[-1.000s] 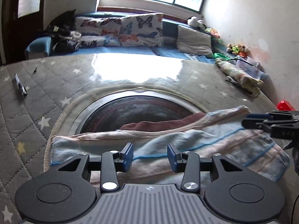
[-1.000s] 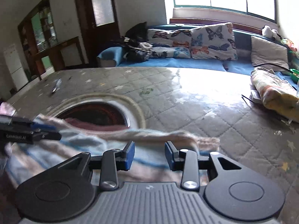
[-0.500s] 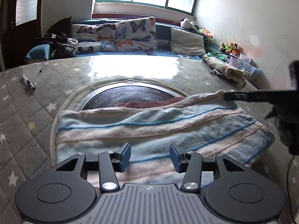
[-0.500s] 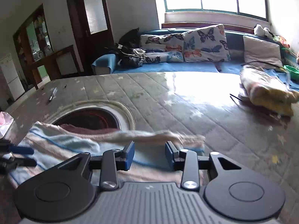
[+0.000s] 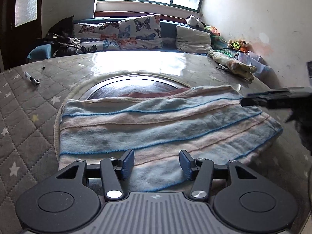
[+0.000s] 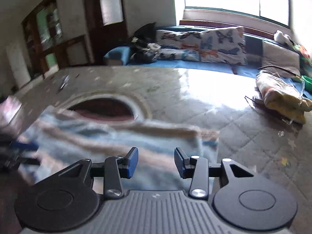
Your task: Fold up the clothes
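A folded striped cloth [image 5: 156, 124] in pale blue, pink and white lies flat on the quilted grey table cover [image 5: 25, 105], over a round dark inset. A dark red layer shows at its far edge. My left gripper [image 5: 157, 164] is open and empty above the cloth's near edge. My right gripper [image 6: 156, 161] is open and empty above the same cloth [image 6: 109, 138], which is blurred in the right wrist view. The right gripper also shows at the right edge of the left wrist view [image 5: 273, 99], beside the cloth's far right corner.
A pen [image 5: 32, 79] lies at the far left of the table. A folded yellowish bundle [image 6: 282, 95] lies at the far right. Behind the table is a blue couch with butterfly pillows [image 5: 136, 33] and a grey cushion [image 5: 192, 39].
Both grippers have drawn back and up from the cloth, so more of it shows flat on the table. The right view has swung and is now blurred.
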Demonstrator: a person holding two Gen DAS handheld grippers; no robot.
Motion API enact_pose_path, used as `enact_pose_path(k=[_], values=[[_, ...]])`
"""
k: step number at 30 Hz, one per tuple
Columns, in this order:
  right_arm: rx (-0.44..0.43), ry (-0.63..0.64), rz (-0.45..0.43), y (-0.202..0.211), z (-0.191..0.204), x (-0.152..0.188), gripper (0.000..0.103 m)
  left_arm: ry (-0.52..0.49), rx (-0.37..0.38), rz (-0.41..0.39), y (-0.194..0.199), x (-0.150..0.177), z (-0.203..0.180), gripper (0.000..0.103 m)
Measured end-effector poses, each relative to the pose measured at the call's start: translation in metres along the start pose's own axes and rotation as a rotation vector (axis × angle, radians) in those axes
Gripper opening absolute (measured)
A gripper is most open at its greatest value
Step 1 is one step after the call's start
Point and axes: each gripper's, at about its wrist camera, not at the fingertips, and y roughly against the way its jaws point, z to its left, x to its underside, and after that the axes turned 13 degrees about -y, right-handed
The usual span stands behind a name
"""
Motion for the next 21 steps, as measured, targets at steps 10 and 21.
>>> enact_pose_path(k=[10,21], values=[[0.012,-0.015,-0.001,0.031,-0.005,0.035,0.041,0.008,-0.014,-0.012,0.012,0.013,0.0,0.055],[0.011,-0.068,-0.01,0.028,-0.012,0.046,0.055,0.113,-0.051,-0.038,0.028,0.021,0.023,0.057]])
